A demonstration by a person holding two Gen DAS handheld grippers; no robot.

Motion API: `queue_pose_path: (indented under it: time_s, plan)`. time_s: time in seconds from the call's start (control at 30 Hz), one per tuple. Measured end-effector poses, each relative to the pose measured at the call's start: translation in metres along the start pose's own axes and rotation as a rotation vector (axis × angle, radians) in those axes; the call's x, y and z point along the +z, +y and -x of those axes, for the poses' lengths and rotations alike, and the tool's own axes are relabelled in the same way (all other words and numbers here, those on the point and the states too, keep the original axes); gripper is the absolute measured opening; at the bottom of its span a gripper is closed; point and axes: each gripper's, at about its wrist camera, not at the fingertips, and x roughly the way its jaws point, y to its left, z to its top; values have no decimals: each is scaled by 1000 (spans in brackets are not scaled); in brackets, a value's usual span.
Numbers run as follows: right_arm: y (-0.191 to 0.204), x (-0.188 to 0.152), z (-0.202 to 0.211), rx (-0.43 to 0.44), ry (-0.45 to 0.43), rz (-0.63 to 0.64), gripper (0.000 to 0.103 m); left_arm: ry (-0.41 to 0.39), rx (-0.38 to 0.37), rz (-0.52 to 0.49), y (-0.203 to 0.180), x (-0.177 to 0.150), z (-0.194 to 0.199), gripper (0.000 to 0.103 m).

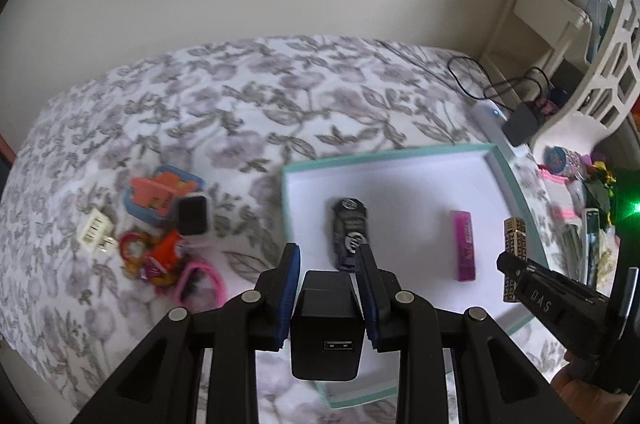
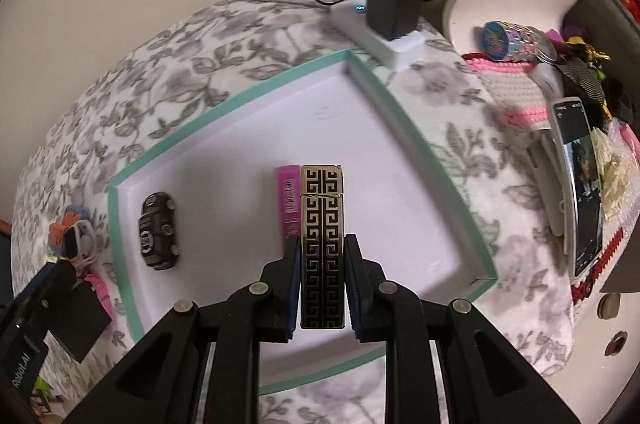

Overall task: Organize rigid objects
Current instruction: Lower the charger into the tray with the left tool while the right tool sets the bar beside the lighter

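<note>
Gold-black case (image 2: 322,248) clamped in right hand-held gripper (image 2: 322,244) above tray (image 2: 168,147)

Both wrist views I receive are lit softly and evenly, indoors, without harsh glare. Faint shadows fall on the white tray floor (image 2: 240,159) ahead of the jaws. Fisheye distortion bends the floral bedspread (image 1: 240,95) into a dome, with black vignetting at the corners. Motion blur softens the bedspread pattern. A green flare (image 1: 632,207) glows far right of the left jaws.
</note>
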Motion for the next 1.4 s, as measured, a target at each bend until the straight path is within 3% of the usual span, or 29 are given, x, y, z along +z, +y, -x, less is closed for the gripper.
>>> queue_pose_path:
  time_s: [0.3, 0.77, 1.1, 1.4]
  plan:
    - [-1, 2, -8, -15, 8, 19, 21, 62, -9, -43, -20, -9, -24, 31]
    - [7, -5, -30, -45, 75, 59, 21, 123, -6, -28, -14, -14, -46, 26]
    - [14, -11, -48, -63, 132, 91, 21, 138, 2, -11, -8, -13, -49, 26]
    - [22, -12, -49, -84, 131, 114, 22, 137, 19, 6, -2, -11, -47, 26]
